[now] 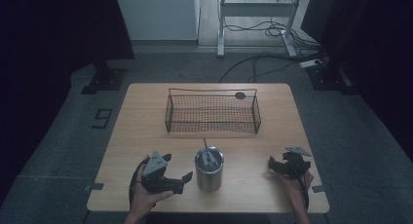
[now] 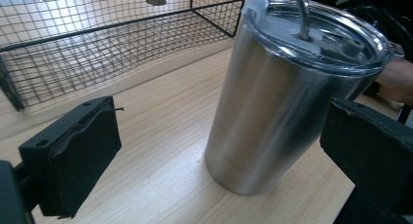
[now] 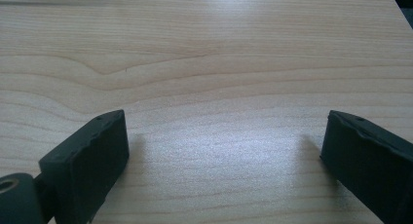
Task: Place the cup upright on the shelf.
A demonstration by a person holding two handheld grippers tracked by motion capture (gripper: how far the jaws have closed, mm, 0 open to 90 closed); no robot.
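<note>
A stainless steel tumbler [image 1: 209,171] with a clear lid and a metal straw [image 1: 205,145] stands upright near the front middle of the wooden table [image 1: 141,136]. My left gripper [image 1: 178,168] is open just left of it, held in a hand. In the left gripper view the tumbler [image 2: 282,102] stands ahead of the wide-apart jaws, nearer the right one, and nothing touches it. My right gripper [image 1: 272,166] is open near the table's front right, jaws pointing left. The right gripper [image 3: 224,136] has only bare wood between its jaws.
A black wire basket [image 1: 256,114] sits at the back middle of the table, with nothing inside; its mesh wall [image 2: 97,48] is behind the tumbler. A small dark disc [image 1: 239,95] lies by its back right corner. Desk legs and cables [image 1: 272,29] lie on the floor beyond.
</note>
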